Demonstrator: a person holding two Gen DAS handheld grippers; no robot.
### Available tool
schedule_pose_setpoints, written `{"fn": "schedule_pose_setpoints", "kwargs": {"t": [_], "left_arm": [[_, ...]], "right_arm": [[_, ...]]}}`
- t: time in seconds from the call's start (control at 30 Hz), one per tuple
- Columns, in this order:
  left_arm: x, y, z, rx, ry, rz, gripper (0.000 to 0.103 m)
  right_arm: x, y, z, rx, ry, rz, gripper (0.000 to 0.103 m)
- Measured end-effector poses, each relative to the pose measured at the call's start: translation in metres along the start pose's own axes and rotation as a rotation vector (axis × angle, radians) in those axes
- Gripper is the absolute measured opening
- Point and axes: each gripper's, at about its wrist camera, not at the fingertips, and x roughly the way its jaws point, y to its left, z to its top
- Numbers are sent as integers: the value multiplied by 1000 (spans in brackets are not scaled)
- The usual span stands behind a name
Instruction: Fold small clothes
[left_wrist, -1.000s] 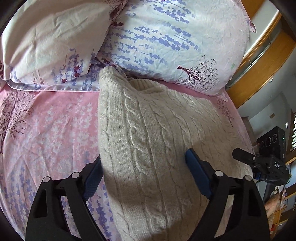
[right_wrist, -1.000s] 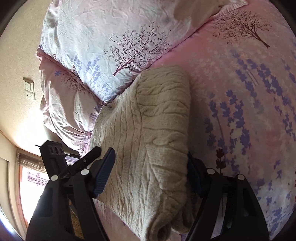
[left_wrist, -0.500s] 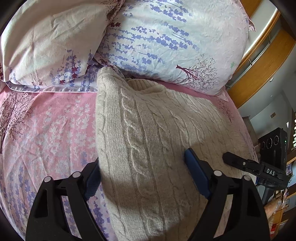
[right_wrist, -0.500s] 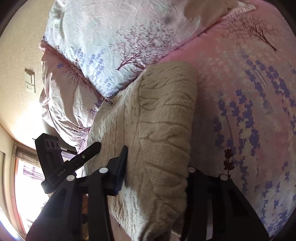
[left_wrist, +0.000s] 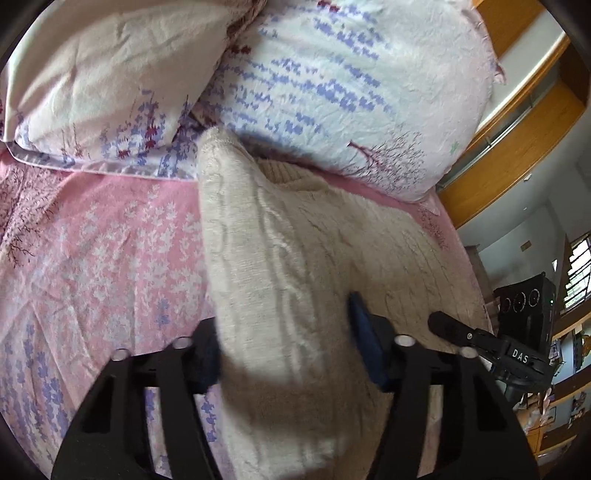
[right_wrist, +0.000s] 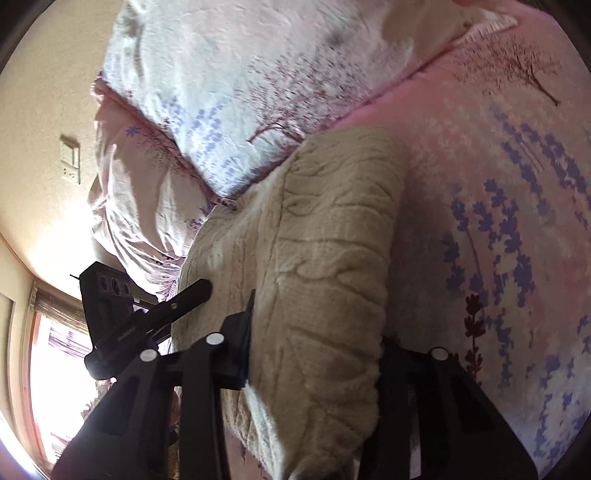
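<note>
Cream knit sweater (left_wrist: 295, 288) on the pink bed (left_wrist: 103, 251), long axis running from the near hem away to the pillows (left_wrist: 332, 92). Left view: left tool (left_wrist: 284, 354) closing across the sweater's left folded edge, knit bunched between the fingers. Right view: right tool (right_wrist: 317, 350) closing on the opposite edge, knit pinched between both pads; other tool just beside, same near end.

left gripper (left_wrist: 284, 354): we note matte black cut-out arms, silver round pins, blue pads | right gripper (right_wrist: 314, 339): same black build, silver pins, blue pad on one finger (other pad hidden); from the left view we read white lettering "DAS"
</note>
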Motion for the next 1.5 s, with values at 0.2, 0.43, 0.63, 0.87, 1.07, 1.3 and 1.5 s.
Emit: {"fn": "schedule_pose_setpoints", "kwargs": {"t": [0.2,0.43,0.63,0.87,1.07,1.3,1.5], "left_arm": [[-40,8,-5,6,-50,-50,39],[-100,44,-11,3,-104,-18,39],[-117,80,-11,-1,-136,52,40],[-90,128,-20,-119,-72,24,49],[-126,116,-32,-54,-150,112,49],[-154,52,-36,201,-327,274,50],[-102,70,-14,112,-154,336,49]], "right_arm": [[-6,42,-6,-90,-18,15,31],[22,92,-16,-230,7,25,30],[64,118,-28,-305,18,17,30],[92,84,-36,-168,109,-17,39],[46,72,-41,-117,47,2,44],[24,75,-56,-148,17,-32,23],[36,53,-72,-79,75,-138,16]]}}
